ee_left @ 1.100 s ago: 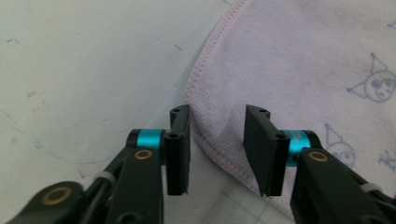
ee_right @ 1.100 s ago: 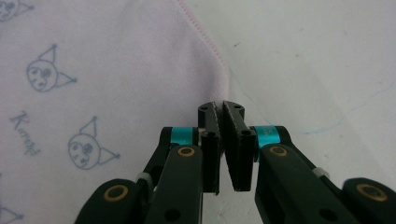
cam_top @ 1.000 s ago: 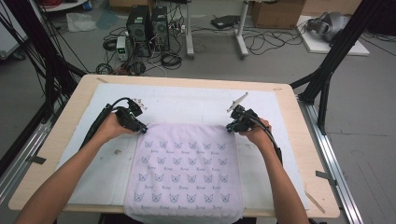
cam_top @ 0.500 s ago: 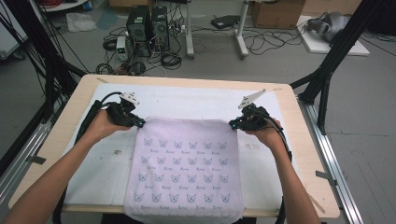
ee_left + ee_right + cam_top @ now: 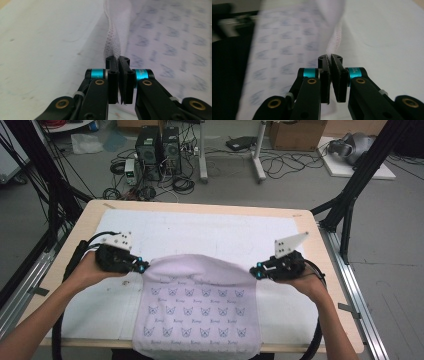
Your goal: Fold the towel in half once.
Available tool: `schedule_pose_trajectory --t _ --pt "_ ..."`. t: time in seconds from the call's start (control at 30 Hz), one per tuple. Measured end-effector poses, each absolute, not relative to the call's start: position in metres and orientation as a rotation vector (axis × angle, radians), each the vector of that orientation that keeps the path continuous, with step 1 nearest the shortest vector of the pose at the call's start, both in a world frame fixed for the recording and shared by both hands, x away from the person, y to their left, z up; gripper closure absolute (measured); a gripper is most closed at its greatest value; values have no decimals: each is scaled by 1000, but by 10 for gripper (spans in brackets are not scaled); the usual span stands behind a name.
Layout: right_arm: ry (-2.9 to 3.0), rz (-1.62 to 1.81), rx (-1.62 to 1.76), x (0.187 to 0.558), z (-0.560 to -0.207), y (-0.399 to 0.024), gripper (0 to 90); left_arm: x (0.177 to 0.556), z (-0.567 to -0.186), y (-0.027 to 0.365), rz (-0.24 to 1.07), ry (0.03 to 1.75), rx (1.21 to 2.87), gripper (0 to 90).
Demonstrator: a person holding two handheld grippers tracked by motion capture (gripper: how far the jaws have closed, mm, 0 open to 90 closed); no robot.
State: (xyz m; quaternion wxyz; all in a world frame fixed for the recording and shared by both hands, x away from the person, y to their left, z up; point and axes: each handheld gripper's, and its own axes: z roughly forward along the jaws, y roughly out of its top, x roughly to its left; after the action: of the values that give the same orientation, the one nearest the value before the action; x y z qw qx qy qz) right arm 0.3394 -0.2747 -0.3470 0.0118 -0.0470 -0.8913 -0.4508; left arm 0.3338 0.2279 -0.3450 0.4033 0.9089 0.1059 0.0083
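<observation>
Lilac printed cloth [image 5: 197, 307], far edge lifted

- I am working in a lab or test room, not a home.
- At 12 o'clock, past my wooden table [image 5: 320, 285], two black computer towers [image 5: 159, 145] stand on the grey floor.
- Many loose cables [image 5: 280, 165] lie around them.
- At 1 o'clock sits a cardboard box [image 5: 295, 132].
- Black metal frame bars [image 5: 45, 175] stand at 10 and 2 o'clock.
- A white sheet [image 5: 200, 232] covers the tabletop.

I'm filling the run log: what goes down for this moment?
left claw: shut on cloth corner | right claw: shut on cloth corner | far edge lifted off table
</observation>
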Motion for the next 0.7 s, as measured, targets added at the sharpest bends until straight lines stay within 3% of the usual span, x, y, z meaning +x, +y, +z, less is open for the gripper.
schedule_pose_trajectory --t 0.03,0.1,0.13,0.17,0.23,0.43,0.7 --pt "-2753 -1400 -49 332 -349 -277 840 326 -347 232 -67 205 2295 845" --pt "-2713 -1376 11 323 -354 -281 579 319 -351 235 -63 196 2313 597" --pt "-2748 -1357 -26 322 -355 -282 559 320 -353 236 -44 220 2340 473" --pt "-2739 -1332 -70 323 -357 -283 551 322 -355 238 -44 242 2353 437" --pt "-2747 -1329 -119 326 -360 -282 516 324 -358 238 -18 260 2348 433" --pt "-2872 -1156 -315 340 -373 -269 548 340 -371 229 67 387 2391 434" --pt "-2973 -783 -381 348 -398 -244 588 350 -396 209 -33 409 2491 434"
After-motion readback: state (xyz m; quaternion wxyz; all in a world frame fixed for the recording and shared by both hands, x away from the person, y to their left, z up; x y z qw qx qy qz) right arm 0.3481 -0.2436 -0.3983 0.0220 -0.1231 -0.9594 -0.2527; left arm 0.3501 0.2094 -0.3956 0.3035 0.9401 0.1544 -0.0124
